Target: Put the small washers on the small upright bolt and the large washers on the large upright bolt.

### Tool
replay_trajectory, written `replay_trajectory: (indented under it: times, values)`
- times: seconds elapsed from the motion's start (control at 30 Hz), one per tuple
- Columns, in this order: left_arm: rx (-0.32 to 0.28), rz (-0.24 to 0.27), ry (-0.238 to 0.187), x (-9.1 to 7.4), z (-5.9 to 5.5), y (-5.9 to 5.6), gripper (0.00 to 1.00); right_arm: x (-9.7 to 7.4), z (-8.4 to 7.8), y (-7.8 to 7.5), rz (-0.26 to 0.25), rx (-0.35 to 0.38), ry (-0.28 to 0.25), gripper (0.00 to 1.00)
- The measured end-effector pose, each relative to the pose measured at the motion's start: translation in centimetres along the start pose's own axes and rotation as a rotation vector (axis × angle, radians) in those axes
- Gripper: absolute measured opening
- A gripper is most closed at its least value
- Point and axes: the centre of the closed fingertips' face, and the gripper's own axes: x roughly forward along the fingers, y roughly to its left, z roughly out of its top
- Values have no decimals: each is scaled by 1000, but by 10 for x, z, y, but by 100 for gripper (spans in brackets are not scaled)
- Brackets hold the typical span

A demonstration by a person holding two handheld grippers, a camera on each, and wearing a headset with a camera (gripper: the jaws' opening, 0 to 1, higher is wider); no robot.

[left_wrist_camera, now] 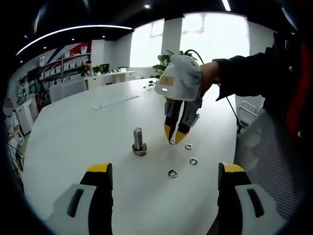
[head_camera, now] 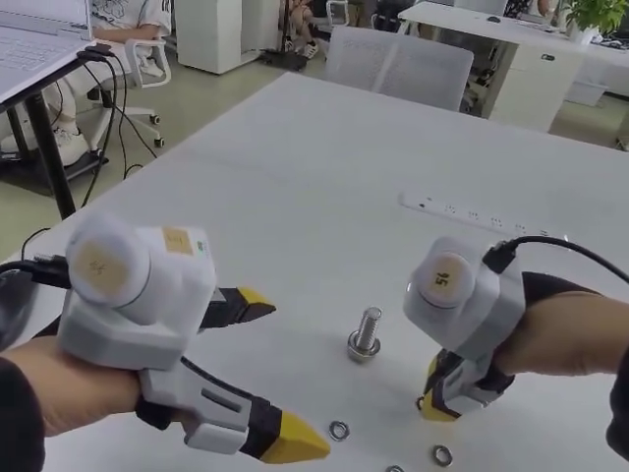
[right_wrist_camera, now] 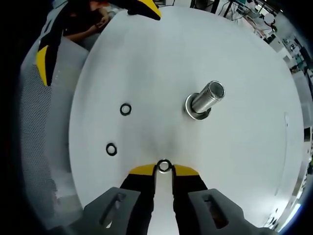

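The surface [head_camera: 295, 197] was smooth, matt white with a faint sheen. The upright bolt [head_camera: 365, 332] was bright metal, its shank ridged with thread. The loose washers [head_camera: 339, 430] near me were the same shiny metal, as was the washer [right_wrist_camera: 164, 166] between my right gripper's [head_camera: 433, 405] tips. That gripper and my left gripper [head_camera: 280, 372] had matt white plastic bodies, black jaws and smooth yellow tips.

1. An open-plan office: a broad white desk [head_camera: 295, 167] with a grey mesh-backed chair [head_camera: 398, 64] at its far edge.
2. Beyond stand another long white desk [head_camera: 482, 25] and a leafy green potted plant [head_camera: 595, 12].
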Motion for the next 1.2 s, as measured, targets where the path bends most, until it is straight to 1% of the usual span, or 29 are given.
replay_trajectory:
  times: [0.23, 0.47, 0.67, 0.83, 1.07, 1.2]
  values:
    - [12, -10, 7, 1, 2, -4, 89, -8, -2, 3, -2, 12, -11, 14]
    - [28, -16, 2, 1, 9, -8, 89, -22, -4, 5, -5, 30, -27, 14]
    - [35, -18, 1, 1, 11, -12, 89, -35, -7, 8, -7, 44, -39, 14]
    - [43, -20, 1, 0, 14, -14, 89, -46, -9, 7, -19, 53, -49, 14]
    - [58, -33, 10, 3, 15, -19, 89, -57, -11, 10, -21, 64, -67, 14]
    - [67, -42, 12, 4, 18, -22, 89, -63, -14, 11, -25, 66, -65, 14]
